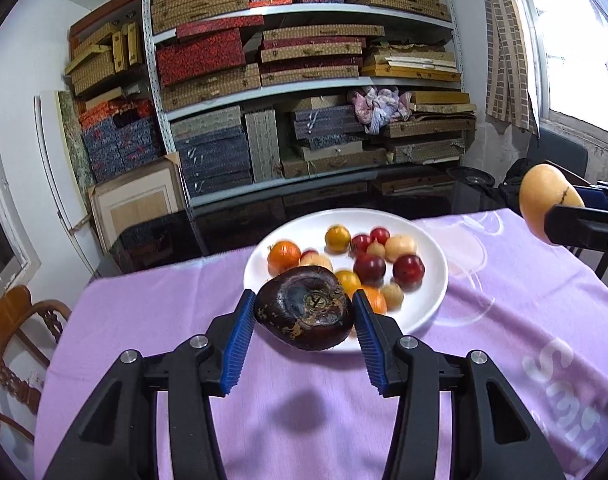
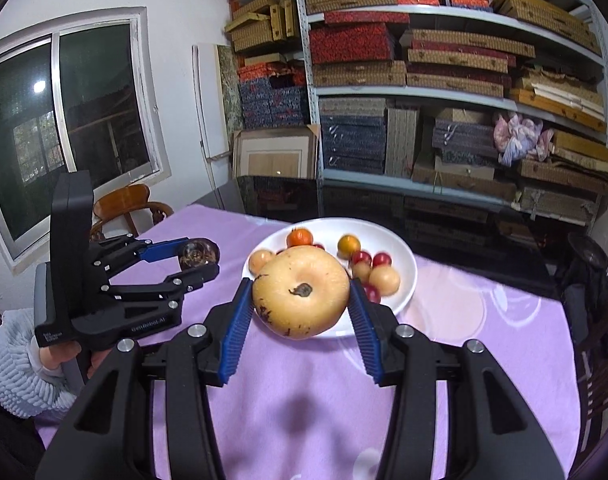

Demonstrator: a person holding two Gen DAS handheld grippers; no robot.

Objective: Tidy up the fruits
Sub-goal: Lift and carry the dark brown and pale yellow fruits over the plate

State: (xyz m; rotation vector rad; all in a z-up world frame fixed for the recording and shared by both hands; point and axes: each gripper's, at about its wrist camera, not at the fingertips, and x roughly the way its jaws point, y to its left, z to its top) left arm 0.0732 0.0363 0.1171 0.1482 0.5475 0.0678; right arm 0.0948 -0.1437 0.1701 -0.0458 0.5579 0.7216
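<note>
Left hand-held gripper (image 1: pixel 304 312): clamped on a dark purple-brown fruit (image 1: pixel 304 312), its blue pads (image 1: pixel 239 332) pressed against both flanks; the fruit hangs clear of the counter (image 1: pixel 143 320), in front of the near rim of the plate.
Dark fruit, facing: calyx end turned toward the wrist camera, broad axis running crosswise from pad to pad.
Right hand-held gripper (image 2: pixel 301 298): clenched on a pale yellow fruit (image 2: pixel 301 298), likewise raised above the lilac cloth.
Yellow fruit, facing: dark stem scar toward the camera, wider side to side than tall.
White plate (image 1: pixel 432 300): sits on the counter beyond both grippers.
Small round fruits (image 1: pixel 370 268): about a dozen on the plate, motion blur making the count uncertain; roughly four red, four orange-yellow, four pale.
Large fruits: two, one per gripper.
</note>
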